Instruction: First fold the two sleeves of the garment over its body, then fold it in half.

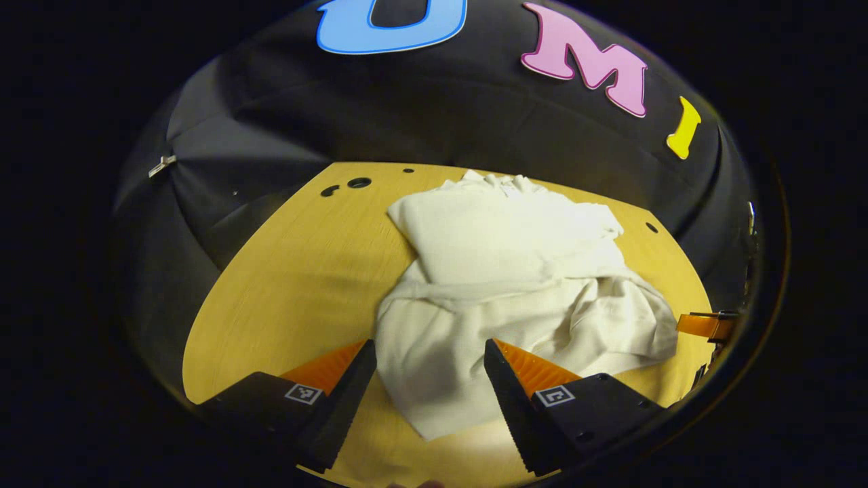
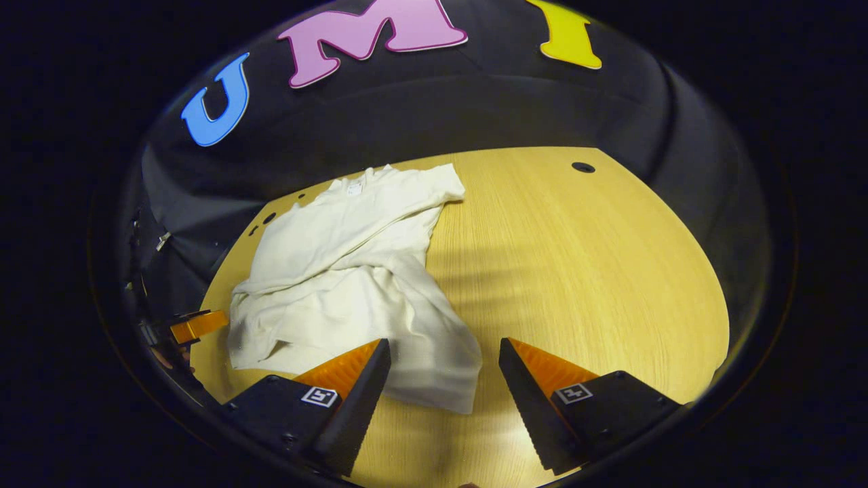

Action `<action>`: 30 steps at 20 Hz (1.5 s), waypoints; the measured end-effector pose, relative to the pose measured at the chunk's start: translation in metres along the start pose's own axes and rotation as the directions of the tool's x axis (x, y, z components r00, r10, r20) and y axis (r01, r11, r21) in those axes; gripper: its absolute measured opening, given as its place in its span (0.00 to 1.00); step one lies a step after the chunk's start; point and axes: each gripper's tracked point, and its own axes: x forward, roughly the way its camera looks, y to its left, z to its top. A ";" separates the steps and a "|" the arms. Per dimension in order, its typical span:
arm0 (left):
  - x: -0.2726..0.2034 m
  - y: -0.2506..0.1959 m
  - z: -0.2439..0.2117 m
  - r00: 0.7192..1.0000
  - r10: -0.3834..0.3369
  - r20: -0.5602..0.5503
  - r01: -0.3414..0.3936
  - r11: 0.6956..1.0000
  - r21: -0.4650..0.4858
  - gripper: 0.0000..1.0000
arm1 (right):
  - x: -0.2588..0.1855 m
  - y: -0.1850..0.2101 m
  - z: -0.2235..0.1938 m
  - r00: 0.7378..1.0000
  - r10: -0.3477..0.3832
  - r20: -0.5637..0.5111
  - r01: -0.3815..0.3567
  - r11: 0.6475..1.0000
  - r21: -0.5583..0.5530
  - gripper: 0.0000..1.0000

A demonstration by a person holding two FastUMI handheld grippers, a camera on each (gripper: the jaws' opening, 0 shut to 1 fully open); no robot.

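So the white garment point(image 1: 515, 285) is lying on the wooden table point(image 1: 298, 271), bunched up rather than spread flat. Its collar end points toward the back wall and its hem end droops toward the person, so the long axis runs roughly away from both grippers. The upper half looks tidy with the sleeves tucked in over the body, which makes me think the sleeve folds are done or close to it. The lower half is all rumpled.

The left gripper point(image 1: 430, 400) hangs right above the near hem corner, fingers spread wide, nothing pinched between them. From its own view the cloth sits dead ahead, with the hem corner lying in the gap between the fingers.

The right gripper point(image 2: 444, 400) is also spread wide and holding nothing. From its view the garment point(image 2: 346, 271) lies ahead and off to its left, with only the near hem corner reaching in front of its left finger. Bare table point(image 2: 576, 257) is what's straight ahead of it.

My guess is the half fold comes next, and it hinges on the hem: both corners are at the near end, and they'd have to travel away along that long axis up to the collar. The left gripper looks better lined up; the right one would need to shift left first.
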 end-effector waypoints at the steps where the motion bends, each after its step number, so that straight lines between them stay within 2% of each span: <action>1: -0.002 0.002 -0.009 1.000 0.005 -0.018 -0.005 1.000 0.001 0.98 | 0.002 0.001 -0.005 1.000 -0.003 -0.009 0.003 1.000 0.001 0.99; 5: -0.004 -0.002 -0.044 0.995 -0.001 -0.101 0.003 1.000 0.022 0.98 | 0.014 0.003 -0.020 0.999 -0.014 -0.046 0.015 1.000 0.026 0.99; 9: 0.003 -0.004 -0.053 0.992 0.002 -0.128 0.006 0.998 0.057 0.98 | 0.022 0.005 -0.036 0.995 -0.027 -0.093 0.029 0.999 0.028 0.99; 10: 0.004 -0.005 -0.057 0.990 0.011 -0.142 -0.002 0.998 0.063 0.98 | 0.028 0.005 -0.033 0.997 -0.032 -0.065 0.033 0.999 0.015 0.99; 14: 0.006 -0.011 -0.058 0.993 0.013 -0.115 -0.004 0.997 0.078 1.00 | 0.027 0.007 -0.041 0.995 -0.064 -0.076 0.059 0.995 -0.075 0.98; 16: 0.006 -0.014 -0.059 0.995 -0.007 -0.099 0.017 0.995 0.100 0.96 | 0.028 0.010 -0.042 0.994 -0.072 -0.085 0.062 0.992 -0.113 0.95; 17: 0.006 -0.016 -0.059 0.995 -0.021 -0.102 0.033 0.993 0.118 0.92 | 0.029 0.014 -0.043 0.994 -0.071 -0.088 0.063 0.993 -0.096 0.89; 18: 0.007 -0.019 -0.059 0.993 -0.042 -0.107 0.055 0.991 0.124 0.91 | 0.031 0.018 -0.043 0.993 -0.068 -0.093 0.060 0.995 -0.081 0.65; 19: 0.008 -0.021 -0.060 0.992 -0.048 -0.113 0.063 0.989 0.131 0.84 | 0.030 0.022 -0.043 0.994 -0.063 -0.094 0.056 0.996 -0.071 0.63; 20: 0.007 -0.020 -0.059 0.992 -0.051 -0.113 0.066 0.988 0.141 0.79 | 0.031 0.026 -0.042 0.994 -0.050 -0.093 0.045 0.997 -0.057 0.55; 21: 0.007 -0.024 -0.059 0.991 -0.065 -0.113 0.081 0.987 0.139 0.77 | 0.032 0.030 -0.044 0.994 -0.049 -0.097 0.045 0.998 -0.045 0.38; 22: 0.007 -0.028 -0.058 0.992 -0.071 -0.106 0.086 0.987 0.136 0.67 | 0.033 0.030 -0.043 0.995 -0.050 -0.087 0.047 0.998 -0.042 0.14; 23: 0.007 -0.033 -0.057 0.993 -0.070 -0.091 0.081 0.988 0.132 0.52 | 0.032 0.031 -0.044 0.994 -0.050 -0.096 0.047 0.998 -0.034 0.23; 24: 0.008 -0.036 -0.059 0.995 -0.060 -0.082 0.071 0.988 0.136 0.36 | 0.034 0.033 -0.045 0.995 -0.044 -0.091 0.042 0.999 -0.026 0.14; 25: 0.008 -0.037 -0.058 0.997 -0.044 -0.069 0.054 0.988 0.142 0.29 | 0.033 0.033 -0.045 0.994 -0.038 -0.103 0.036 0.999 -0.021 0.11; 26: 0.009 -0.040 -0.058 0.997 -0.038 -0.060 0.047 0.988 0.149 0.24 | 0.030 0.033 -0.043 0.994 -0.036 -0.107 0.035 0.999 -0.012 0.11; 28: 0.009 -0.043 -0.056 0.997 -0.056 -0.054 0.063 0.988 0.142 0.18 | 0.029 0.033 -0.041 0.994 -0.035 -0.106 0.034 0.999 -0.012 0.06; 30: 0.008 -0.043 -0.054 0.996 -0.065 -0.063 0.072 0.989 0.126 0.13 | 0.033 0.033 -0.041 0.995 -0.034 -0.099 0.031 0.999 -0.028 0.06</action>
